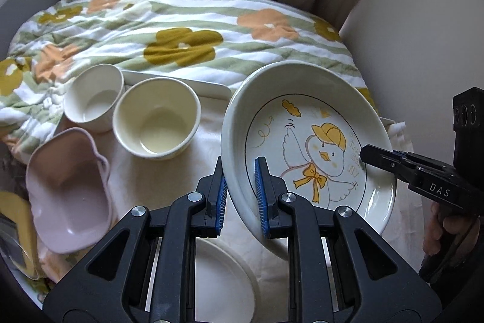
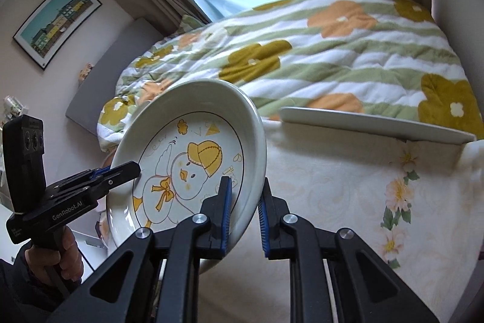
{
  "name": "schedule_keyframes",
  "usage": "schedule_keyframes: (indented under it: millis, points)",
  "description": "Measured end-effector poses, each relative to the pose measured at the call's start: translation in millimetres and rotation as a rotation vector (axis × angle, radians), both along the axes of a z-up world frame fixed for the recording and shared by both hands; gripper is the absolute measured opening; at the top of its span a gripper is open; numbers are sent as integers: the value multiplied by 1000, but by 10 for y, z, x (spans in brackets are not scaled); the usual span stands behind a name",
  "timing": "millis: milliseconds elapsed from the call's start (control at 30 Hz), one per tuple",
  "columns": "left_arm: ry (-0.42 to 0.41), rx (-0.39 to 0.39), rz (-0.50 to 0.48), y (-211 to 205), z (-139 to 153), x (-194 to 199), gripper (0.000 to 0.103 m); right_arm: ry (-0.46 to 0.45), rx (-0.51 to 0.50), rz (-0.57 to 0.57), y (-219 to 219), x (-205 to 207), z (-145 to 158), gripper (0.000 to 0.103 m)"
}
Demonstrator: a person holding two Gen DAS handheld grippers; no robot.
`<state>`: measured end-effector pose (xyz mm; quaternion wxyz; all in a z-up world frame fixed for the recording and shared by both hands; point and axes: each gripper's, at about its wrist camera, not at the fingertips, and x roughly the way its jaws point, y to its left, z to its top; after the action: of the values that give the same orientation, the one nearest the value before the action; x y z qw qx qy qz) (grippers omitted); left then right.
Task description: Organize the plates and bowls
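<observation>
Above the cloth-covered worktop [image 1: 157, 171] I hold the duck plate [image 1: 305, 153] tilted and clear of the surface, one gripper on each side of it. My left gripper [image 1: 240, 196] has its fingers [image 1: 260, 196] clamped on the near-left rim, nearly closed, with only the wall of the plate between the pads. My right gripper [image 2: 244, 217] pinches the opposite rim the same way.

As I judge it, this is the carry step: the plate is lifted and needs a place. Two cream bowls [image 1: 157, 123] and a pink bowl [image 1: 69, 189] stand to the left, apart from the plate. A plain white plate [image 1: 224, 286] lies below my left gripper, and a flat white plate [image 2: 375, 123] rests at the edge of the flowered quilt [image 2: 332, 56].

Next I should level the duck plate, keep both grips even so it does not slip, and lower it onto another plate before letting go.
</observation>
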<state>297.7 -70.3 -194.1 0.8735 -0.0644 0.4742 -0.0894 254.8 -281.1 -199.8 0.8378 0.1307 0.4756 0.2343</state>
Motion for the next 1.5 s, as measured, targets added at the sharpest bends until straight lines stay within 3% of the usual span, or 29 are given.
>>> schedule_keyframes:
  millis: [133, 300, 667, 967, 1167, 1367, 1500]
  points:
    - [-12, 24, 19, 119, 172, -322, 15, -26, 23, 16, 109, -296, 191, 15]
    - [1, 25, 40, 332, 202, -725, 15, -18, 25, 47, 282, -620, 216, 15]
    - [89, -10, 42, 843, -262, -1223, 15, 58, 15, 34, 749, -1097, -121, 15]
    - [184, -40, -38, 1241, -755, -1185, 15, 127, -12, -61, 1114, -1289, -481, 15]
    - [197, -26, -111, 1341, -966, -1097, 16, 130, -53, -125, 1280, -1347, -601, 15]
    - [199, 19, -169, 1333, -1094, -1053, 16, 118, -48, -191, 1330, -1451, -672, 15]
    - [168, 97, -212, 1240, -1080, -1051, 16, 109, -39, -222, 1326, -1496, -660, 15]
